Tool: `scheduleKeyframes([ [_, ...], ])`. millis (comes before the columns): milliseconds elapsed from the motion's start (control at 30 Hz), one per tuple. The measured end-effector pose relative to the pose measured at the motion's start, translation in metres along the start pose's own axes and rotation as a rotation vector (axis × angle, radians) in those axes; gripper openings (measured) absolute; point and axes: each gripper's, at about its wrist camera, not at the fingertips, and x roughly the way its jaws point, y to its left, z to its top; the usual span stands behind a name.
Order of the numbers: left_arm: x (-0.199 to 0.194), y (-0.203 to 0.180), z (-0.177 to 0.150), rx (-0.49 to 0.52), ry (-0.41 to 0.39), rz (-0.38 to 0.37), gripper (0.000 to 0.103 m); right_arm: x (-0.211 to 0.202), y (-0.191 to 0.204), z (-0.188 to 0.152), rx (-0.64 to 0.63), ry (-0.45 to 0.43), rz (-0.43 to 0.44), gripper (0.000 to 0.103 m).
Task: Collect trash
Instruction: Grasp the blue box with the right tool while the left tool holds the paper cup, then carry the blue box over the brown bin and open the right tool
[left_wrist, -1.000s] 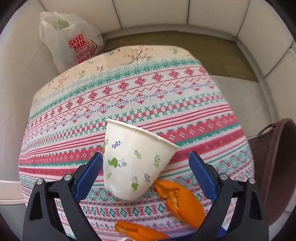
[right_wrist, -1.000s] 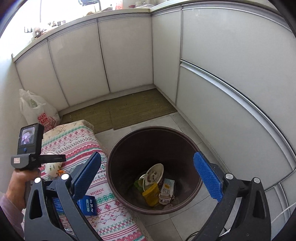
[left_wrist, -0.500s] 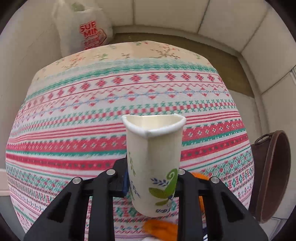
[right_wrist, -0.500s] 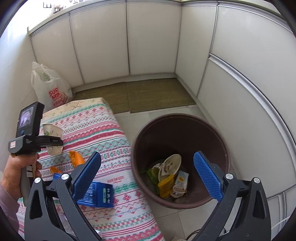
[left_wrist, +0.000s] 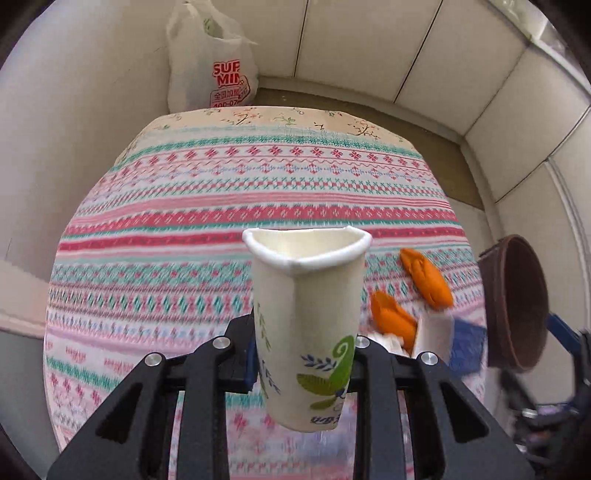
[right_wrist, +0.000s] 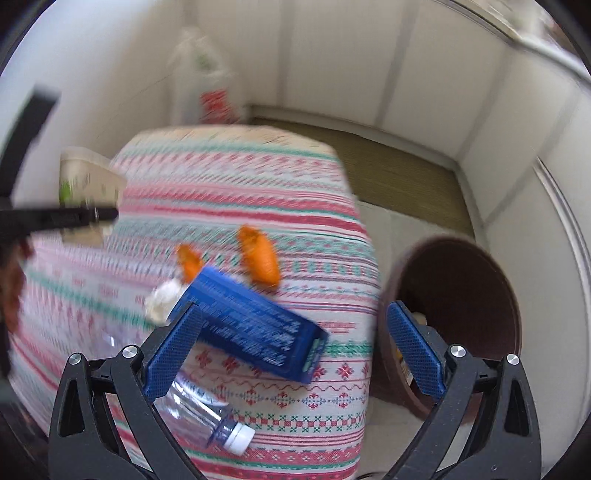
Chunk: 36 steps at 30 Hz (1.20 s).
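Left wrist view: left gripper (left_wrist: 303, 363) pinches the paper cup (left_wrist: 308, 325), squashed, lifted above the patterned cloth (left_wrist: 236, 192). Orange peels (left_wrist: 424, 280) right of it, brown bin (left_wrist: 513, 302) beyond. Right gripper (right_wrist: 295, 350) gapes wide, empty, over blue carton (right_wrist: 251, 325).

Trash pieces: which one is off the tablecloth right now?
The paper cup, squeezed in the left gripper; blue carton, orange peels and bottle lie flat.

A cream paper cup (left_wrist: 306, 325) printed with green and blue leaf sprigs, two orange peel pieces (left_wrist: 424, 282), a dark blue printed carton (right_wrist: 255, 328) and a clear plastic bottle with a white cap (right_wrist: 207, 417) show against a red, teal and white cross-stitch-patterned tablecloth (left_wrist: 221, 192), beside a dark brown round bin (right_wrist: 461, 295).
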Motion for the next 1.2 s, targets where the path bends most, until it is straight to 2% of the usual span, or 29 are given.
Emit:
scheduleKeyframes([
  [100,-0.031,0.012,-0.027,-0.038,-0.020,-0.065,0.027,0.011,0.028,-0.005,-0.224,-0.011,-0.013,0.096],
  [167,-0.049,0.020,-0.050,-0.064,-0.041,-0.102,0.027,0.020,0.037,-0.004,-0.287,-0.003,-0.006,0.096],
  [267,-0.063,0.034,-0.082,-0.105,-0.086,-0.120,0.027,0.031,0.038,-0.001,-0.285,0.014,0.019,0.096],
  [333,-0.055,0.041,-0.095,-0.152,-0.063,-0.130,0.027,0.039,0.035,0.000,-0.263,0.024,0.026,0.096],
  [400,-0.045,0.043,-0.096,-0.165,-0.026,-0.154,0.027,0.045,0.031,0.003,-0.232,0.036,0.046,0.096],
  [467,-0.044,0.041,-0.094,-0.144,-0.043,-0.128,0.027,0.050,0.034,0.005,-0.211,0.037,0.060,0.096],
  [533,-0.044,0.041,-0.092,-0.150,-0.048,-0.146,0.027,0.054,0.034,0.007,-0.195,0.040,0.082,0.095],
  [567,-0.045,0.041,-0.092,-0.153,-0.050,-0.154,0.027,0.056,0.034,0.007,-0.189,0.043,0.094,0.092],
  [667,-0.046,0.043,-0.091,-0.154,-0.058,-0.154,0.027,0.066,0.036,0.009,-0.174,0.070,0.120,0.072],
  [800,-0.045,0.047,-0.088,-0.155,-0.057,-0.158,0.027,0.068,0.037,0.010,-0.157,0.064,0.138,0.060],
  [1033,-0.042,0.047,-0.089,-0.150,-0.055,-0.155,0.027,0.058,0.033,0.015,-0.128,0.045,0.145,0.046],
  [1167,-0.039,0.045,-0.091,-0.143,-0.053,-0.151,0.027,0.040,0.018,0.021,-0.067,-0.013,0.165,0.043],
  [1200,-0.039,0.044,-0.091,-0.141,-0.053,-0.150,0.027,0.033,0.014,0.023,-0.052,-0.037,0.164,0.038],
])
